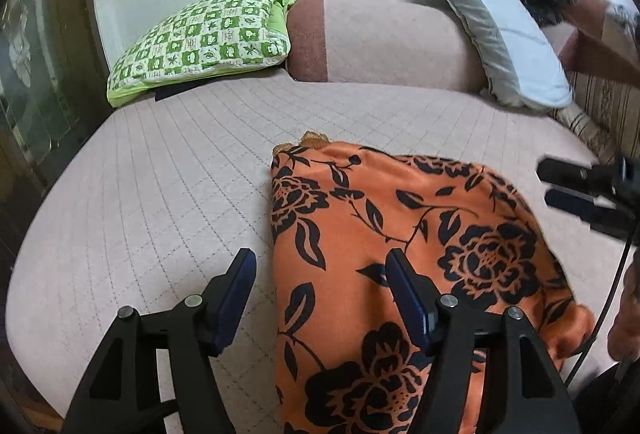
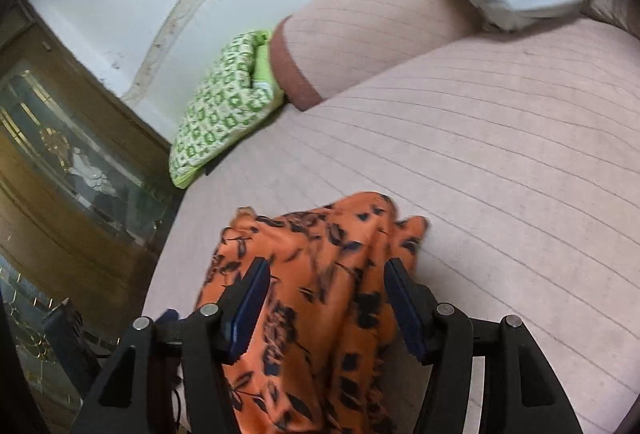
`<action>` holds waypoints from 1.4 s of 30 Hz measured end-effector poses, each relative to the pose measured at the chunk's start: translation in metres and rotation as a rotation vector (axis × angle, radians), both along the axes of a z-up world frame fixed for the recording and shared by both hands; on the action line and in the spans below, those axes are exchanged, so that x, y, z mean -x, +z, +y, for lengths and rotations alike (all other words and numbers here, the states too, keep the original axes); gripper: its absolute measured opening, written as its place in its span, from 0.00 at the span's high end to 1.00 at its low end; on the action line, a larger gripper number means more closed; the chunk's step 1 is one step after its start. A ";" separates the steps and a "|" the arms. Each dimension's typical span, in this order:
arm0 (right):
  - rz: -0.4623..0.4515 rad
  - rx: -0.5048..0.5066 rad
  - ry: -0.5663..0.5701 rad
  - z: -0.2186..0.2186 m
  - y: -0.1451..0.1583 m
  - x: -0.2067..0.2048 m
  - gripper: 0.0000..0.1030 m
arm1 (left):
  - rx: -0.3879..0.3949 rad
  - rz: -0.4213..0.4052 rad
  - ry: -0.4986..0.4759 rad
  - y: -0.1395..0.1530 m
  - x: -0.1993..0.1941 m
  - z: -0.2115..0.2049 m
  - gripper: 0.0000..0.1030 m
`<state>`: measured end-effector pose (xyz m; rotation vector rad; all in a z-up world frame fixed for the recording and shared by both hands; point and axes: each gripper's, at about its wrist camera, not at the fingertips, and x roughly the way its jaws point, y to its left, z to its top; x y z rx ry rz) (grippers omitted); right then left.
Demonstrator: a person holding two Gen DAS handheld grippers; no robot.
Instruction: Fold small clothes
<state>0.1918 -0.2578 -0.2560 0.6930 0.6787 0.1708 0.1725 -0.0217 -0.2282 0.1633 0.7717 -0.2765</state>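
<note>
The orange floral garment (image 1: 400, 254) lies on the pink quilted bed (image 1: 160, 174), long axis running toward the green checked pillow (image 1: 204, 38). Left gripper (image 1: 320, 294) straddles its edge, jaws apart; right gripper (image 2: 324, 298) above it, likewise spread.

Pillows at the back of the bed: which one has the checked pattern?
The green-and-white pillow, lying at the left end against the pink bolster. The other pillow, leaning at the right end, is plain grey and pale blue.

The left tongs (image 1: 322, 278) are held open above a pink quilted bed (image 1: 160, 170). An orange floral garment (image 1: 400, 234) is spread ahead, under the right-hand finger (image 1: 404, 290). A green checked pillow (image 1: 204, 38) is seen far ahead, leftward.
</note>
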 end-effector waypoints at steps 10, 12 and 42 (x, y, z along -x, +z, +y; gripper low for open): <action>0.119 -0.059 0.109 0.032 -0.030 -0.056 0.28 | -0.030 0.039 0.018 -0.012 -0.006 -0.001 0.34; 0.210 -0.053 0.126 0.034 -0.049 -0.069 0.28 | -0.024 0.063 0.025 -0.016 -0.009 -0.002 0.34; 0.035 0.091 0.132 0.021 0.001 -0.007 0.22 | -0.093 0.037 0.120 -0.030 -0.004 -0.008 0.17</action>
